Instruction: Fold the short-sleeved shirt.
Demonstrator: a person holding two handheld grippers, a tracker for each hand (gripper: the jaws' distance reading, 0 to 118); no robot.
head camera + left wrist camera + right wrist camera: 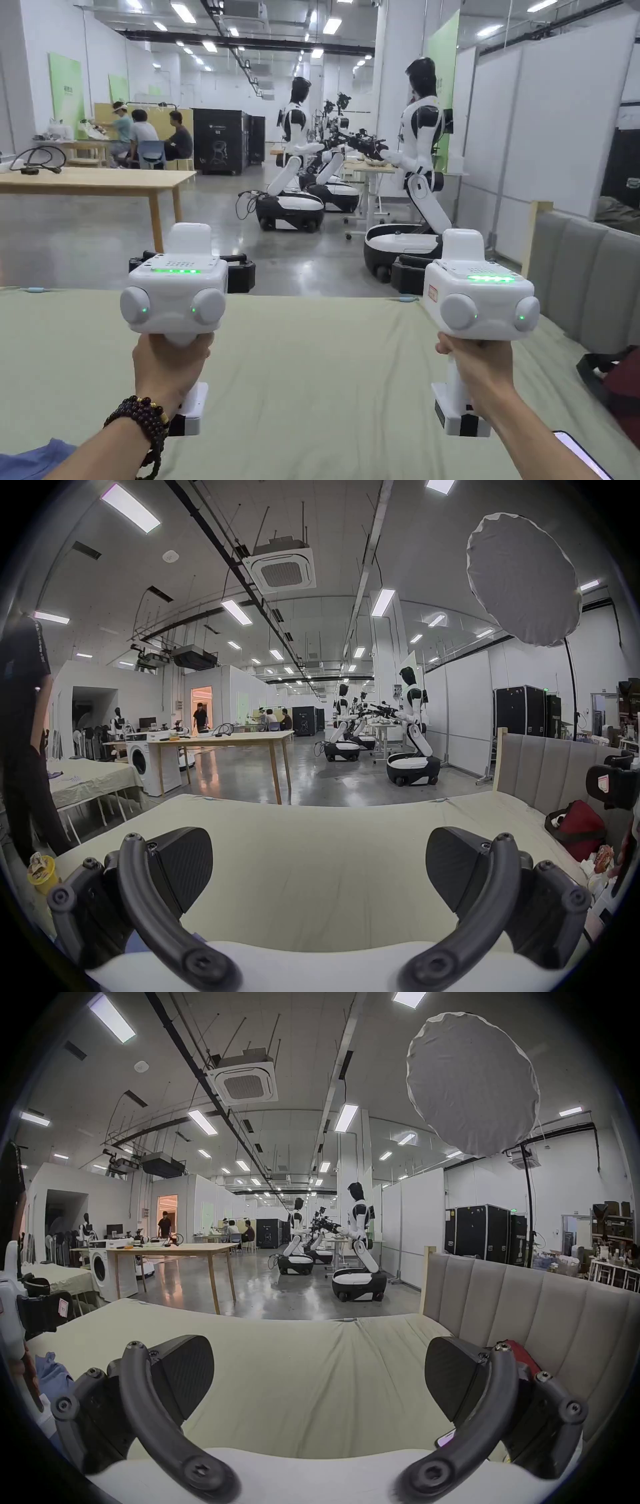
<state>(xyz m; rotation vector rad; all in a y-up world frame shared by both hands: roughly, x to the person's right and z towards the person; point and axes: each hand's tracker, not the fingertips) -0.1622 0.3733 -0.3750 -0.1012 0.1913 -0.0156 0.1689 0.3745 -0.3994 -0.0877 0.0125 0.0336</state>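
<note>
Two grippers hover level over the bed, jaws spread and holding nothing: left gripper, right gripper. The shirt, a blue heap, lies low to our left, nearer the left gripper; we judge it reaches first.

A bed covered by a pale green sheet, lightly creased, is the work surface, with a grey padded headboard standing along its right side. At the near left corner a bunched piece of blue fabric lies on the sheet, though what garment it is cannot be told; a phone lies at the near right edge. By the headboard a red and black bag rests on the bed with some crumpled wrappers just beside it, and a yellow cup stands at the bed's left edge.
</note>
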